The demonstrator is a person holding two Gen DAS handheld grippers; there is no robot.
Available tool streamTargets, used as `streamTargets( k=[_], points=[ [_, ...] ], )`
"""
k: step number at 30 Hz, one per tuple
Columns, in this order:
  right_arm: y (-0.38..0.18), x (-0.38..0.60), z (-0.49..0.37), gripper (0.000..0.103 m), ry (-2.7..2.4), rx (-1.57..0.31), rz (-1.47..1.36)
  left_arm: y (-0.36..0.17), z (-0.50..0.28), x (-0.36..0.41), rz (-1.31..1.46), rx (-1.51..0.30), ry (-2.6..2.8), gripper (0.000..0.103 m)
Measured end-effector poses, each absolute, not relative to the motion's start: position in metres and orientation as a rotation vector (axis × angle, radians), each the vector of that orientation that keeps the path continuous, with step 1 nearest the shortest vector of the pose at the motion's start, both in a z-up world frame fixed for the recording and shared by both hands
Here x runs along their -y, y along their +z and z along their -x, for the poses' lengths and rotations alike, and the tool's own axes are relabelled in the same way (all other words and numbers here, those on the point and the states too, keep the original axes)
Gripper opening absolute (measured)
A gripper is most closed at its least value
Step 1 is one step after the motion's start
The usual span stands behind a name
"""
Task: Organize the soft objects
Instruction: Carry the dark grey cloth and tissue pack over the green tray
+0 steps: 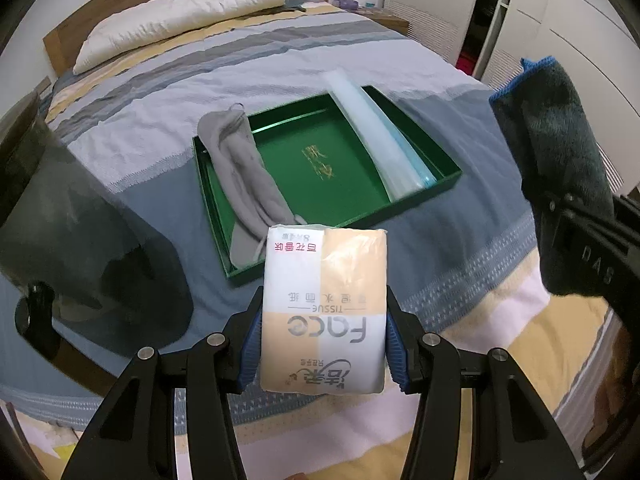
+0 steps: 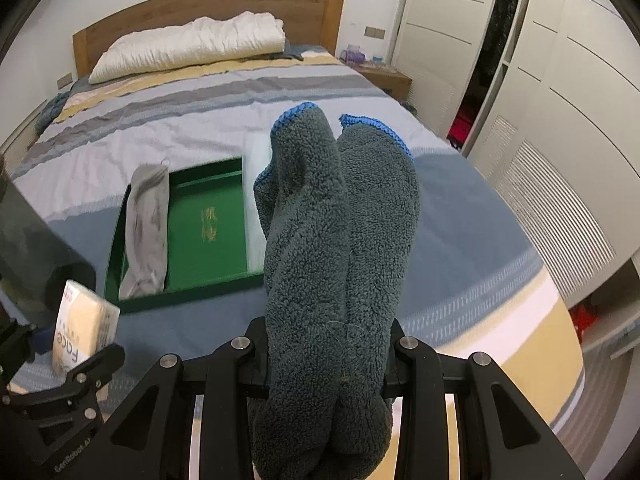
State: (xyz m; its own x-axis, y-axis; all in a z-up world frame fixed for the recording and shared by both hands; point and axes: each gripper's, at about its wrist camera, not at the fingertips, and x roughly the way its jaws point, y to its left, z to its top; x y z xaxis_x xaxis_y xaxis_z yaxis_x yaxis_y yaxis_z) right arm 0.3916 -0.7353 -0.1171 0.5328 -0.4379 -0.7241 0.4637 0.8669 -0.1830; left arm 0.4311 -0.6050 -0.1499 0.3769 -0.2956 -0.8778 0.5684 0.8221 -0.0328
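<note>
My left gripper (image 1: 323, 340) is shut on a pack of face tissues (image 1: 324, 304), held above the bed just in front of the green tray (image 1: 448, 160). The tray holds a grey sock (image 1: 244, 168) along its left side and a pale rolled plastic bag (image 1: 376, 136) along its right side. My right gripper (image 2: 328, 364) is shut on a folded dark grey fleece cloth with blue edging (image 2: 332, 240), held upright above the bed right of the tray (image 2: 184, 292). The cloth (image 1: 560, 136) and the tissue pack (image 2: 80, 332) also show in the opposite views.
The tray lies on a striped bedspread (image 1: 160, 92). A white pillow (image 1: 176, 12) lies by the wooden headboard (image 2: 208, 4). A nightstand (image 2: 388, 76) and white wardrobe doors (image 2: 560, 120) stand to the right. A dark object (image 1: 60, 200) is at the left.
</note>
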Motion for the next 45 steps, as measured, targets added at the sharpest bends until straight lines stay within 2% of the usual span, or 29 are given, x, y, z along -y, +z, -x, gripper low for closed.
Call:
streamTargets(
  k=[24, 45],
  points=[
    [-0.133, 0.752, -0.517, 0.033, -0.37, -0.8, 0.112, -0.149, -0.539, 0.635, -0.12, -0.953, -0.382, 0.046],
    [-0.173, 0.778, -0.568, 0.033, -0.357, -0.889, 0.127, -0.179, -0.554, 0.652, -0.169, -0.927, -0.308, 0.046]
  ],
)
